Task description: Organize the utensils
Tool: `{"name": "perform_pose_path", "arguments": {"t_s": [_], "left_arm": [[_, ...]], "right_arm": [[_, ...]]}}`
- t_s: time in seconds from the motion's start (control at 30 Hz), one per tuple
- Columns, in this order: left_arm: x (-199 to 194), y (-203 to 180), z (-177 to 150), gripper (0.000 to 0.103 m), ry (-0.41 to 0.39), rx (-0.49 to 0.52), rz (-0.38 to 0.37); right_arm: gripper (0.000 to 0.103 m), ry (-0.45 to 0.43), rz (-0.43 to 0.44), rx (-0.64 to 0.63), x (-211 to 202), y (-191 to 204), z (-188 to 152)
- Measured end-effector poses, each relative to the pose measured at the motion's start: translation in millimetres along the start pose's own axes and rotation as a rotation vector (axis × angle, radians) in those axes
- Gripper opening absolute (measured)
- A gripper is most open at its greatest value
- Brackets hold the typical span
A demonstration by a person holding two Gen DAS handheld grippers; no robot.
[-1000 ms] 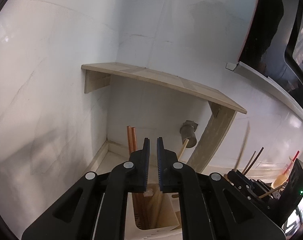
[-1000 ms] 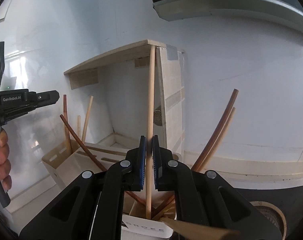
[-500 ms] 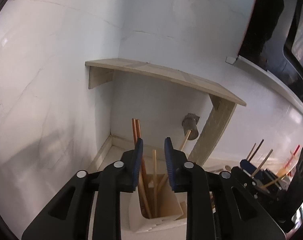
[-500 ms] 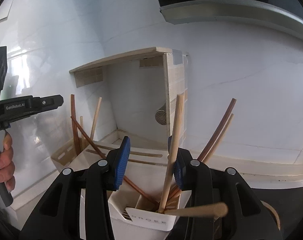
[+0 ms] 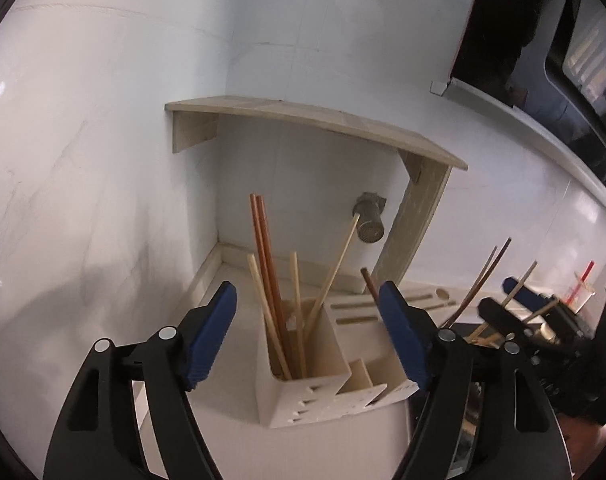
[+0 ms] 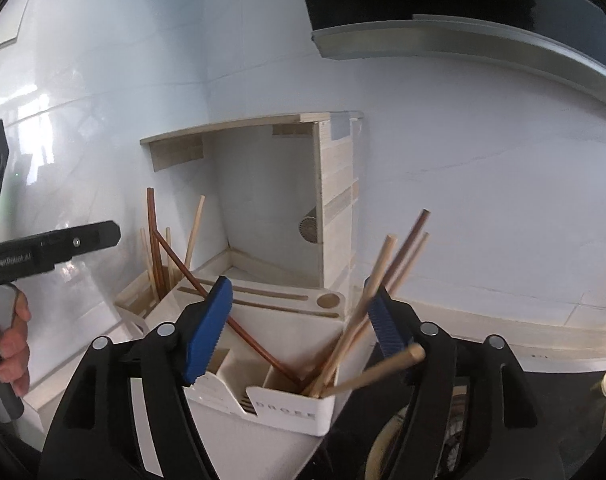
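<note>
White utensil holder (image 5: 303, 384) stands upright on the counter, several compartments. Left-side compartment holds two reddish-brown chopsticks (image 5: 265, 252) and pale wooden chopsticks (image 5: 297, 300), upright, leaning slightly. Right-side compartment (image 6: 299, 404) holds more chopsticks (image 6: 367, 312), splayed outward; one brown stick (image 6: 223, 312) slants across the holder.

The left gripper (image 5: 307, 338) has its jaws spread wide, blue pads facing each other with nothing between them. The right gripper (image 6: 301, 322) also has its jaws wide apart and grips nothing. The person's left hand (image 6: 7, 342) wraps around the left gripper's handle, fingers curled.
</note>
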State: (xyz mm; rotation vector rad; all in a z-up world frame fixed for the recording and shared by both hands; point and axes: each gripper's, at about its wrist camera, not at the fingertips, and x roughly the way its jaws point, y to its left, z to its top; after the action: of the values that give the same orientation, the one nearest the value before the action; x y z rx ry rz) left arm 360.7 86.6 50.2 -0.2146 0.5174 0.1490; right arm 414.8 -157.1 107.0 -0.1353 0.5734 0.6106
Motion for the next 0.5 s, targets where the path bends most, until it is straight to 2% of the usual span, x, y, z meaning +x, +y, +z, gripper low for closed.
{"name": "perform_pose_path", "arguments": {"t_s": [0.17,0.37,0.5], "left_arm": [[-5.9,-1.8,-7.7,0.083,0.021,-0.016,0.023],[-16.8,-11.9,-15.0,0.088,0.030,0.011,0.035],[-24.2,-18.7,-21.5,0.097,0.035,0.021,0.044]], "right_arm": [[0.070,0.020,-0.002,0.007,-16.1,-5.9,-8.6],[0.076,0.025,0.000,0.008,-31.3,-4.8,-13.0],[0.082,0.032,0.005,0.010,-39.6,-5.1,-14.3]]}}
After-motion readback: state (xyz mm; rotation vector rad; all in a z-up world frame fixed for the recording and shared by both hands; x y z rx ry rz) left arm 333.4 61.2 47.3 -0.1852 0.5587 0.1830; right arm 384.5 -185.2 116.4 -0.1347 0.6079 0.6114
